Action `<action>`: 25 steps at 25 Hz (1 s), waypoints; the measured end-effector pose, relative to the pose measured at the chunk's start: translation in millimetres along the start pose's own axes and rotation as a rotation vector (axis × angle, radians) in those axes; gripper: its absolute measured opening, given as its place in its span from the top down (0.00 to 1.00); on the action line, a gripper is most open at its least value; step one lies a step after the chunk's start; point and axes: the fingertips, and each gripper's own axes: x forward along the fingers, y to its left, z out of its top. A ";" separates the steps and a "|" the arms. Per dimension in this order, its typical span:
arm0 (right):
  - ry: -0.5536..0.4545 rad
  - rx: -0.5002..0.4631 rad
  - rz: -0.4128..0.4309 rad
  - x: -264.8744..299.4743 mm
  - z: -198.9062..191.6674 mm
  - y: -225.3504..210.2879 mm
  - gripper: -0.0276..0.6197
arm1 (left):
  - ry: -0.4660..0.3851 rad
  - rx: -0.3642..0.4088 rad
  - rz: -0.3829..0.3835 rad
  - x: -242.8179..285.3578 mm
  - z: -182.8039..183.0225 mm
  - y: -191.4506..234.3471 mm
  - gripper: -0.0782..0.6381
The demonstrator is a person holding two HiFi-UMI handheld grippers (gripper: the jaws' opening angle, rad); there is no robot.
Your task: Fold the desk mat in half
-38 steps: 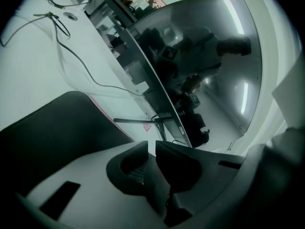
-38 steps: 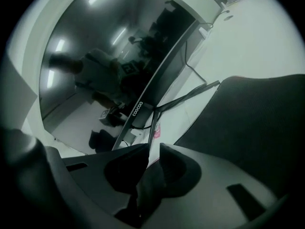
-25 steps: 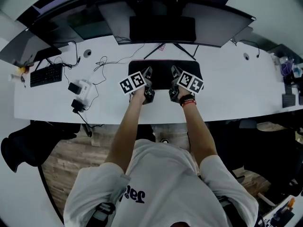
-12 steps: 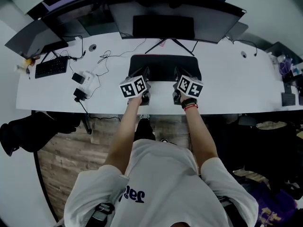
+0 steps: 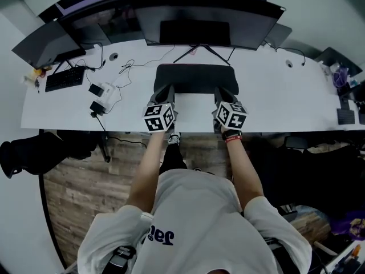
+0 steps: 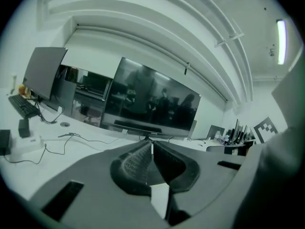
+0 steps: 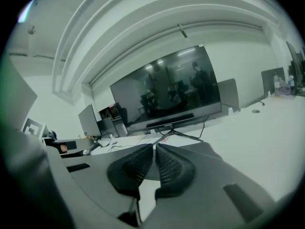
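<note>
The black desk mat (image 5: 194, 77) lies flat on the white desk (image 5: 274, 101) in front of the monitor stand. Both grippers hover over its near edge, close to the front of the desk. My left gripper (image 5: 166, 90) is at the mat's near left corner and my right gripper (image 5: 221, 91) at its near right corner. Both sets of jaws have just been closing. In the left gripper view the ribbed pads (image 6: 136, 161) meet with nothing between them. The right gripper (image 7: 155, 151) looks the same, its pads (image 7: 169, 166) together and empty. The mat is hidden below the jaws in both gripper views.
A wide dark monitor (image 5: 197, 33) on a splayed stand sits behind the mat. At the left are a keyboard (image 5: 67, 77), a white adapter with loose cables (image 5: 101, 90) and a second screen (image 5: 48, 47). Small items (image 5: 345, 116) sit at the far right.
Both grippers drew back from over the mat toward the desk's front edge and rose, rolling as they came. The mat stayed flat on the desk.
</note>
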 end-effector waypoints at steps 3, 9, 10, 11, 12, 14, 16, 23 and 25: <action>-0.029 -0.036 -0.005 -22.3 0.7 1.1 0.91 | -0.030 0.062 0.010 -17.5 2.8 -10.6 0.85; -0.085 -0.077 -0.008 -62.0 7.0 8.8 0.92 | -0.075 0.122 0.021 -48.5 6.5 -28.8 0.85; -0.095 -0.085 -0.008 -68.0 8.6 10.7 0.92 | -0.083 0.133 0.025 -53.7 7.2 -31.7 0.85; -0.104 -0.093 -0.008 -73.7 9.8 12.3 0.92 | -0.092 0.143 0.029 -58.8 8.0 -34.6 0.85; -0.112 -0.100 -0.008 -78.7 10.5 13.7 0.92 | -0.100 0.152 0.032 -63.8 8.7 -37.4 0.85; -0.122 -0.110 -0.007 -87.6 10.0 15.6 0.92 | -0.111 0.163 0.040 -73.4 8.6 -41.4 0.85; -0.128 -0.118 -0.006 -96.3 7.3 16.6 0.92 | -0.119 0.165 0.047 -82.5 6.1 -43.8 0.85; -0.168 -0.167 -0.022 -125.3 -0.3 15.6 0.93 | -0.144 0.201 0.082 -111.3 -1.7 -52.8 0.85; -0.179 -0.168 -0.020 -132.9 0.8 15.1 0.93 | -0.152 0.221 0.089 -117.8 -1.1 -57.0 0.86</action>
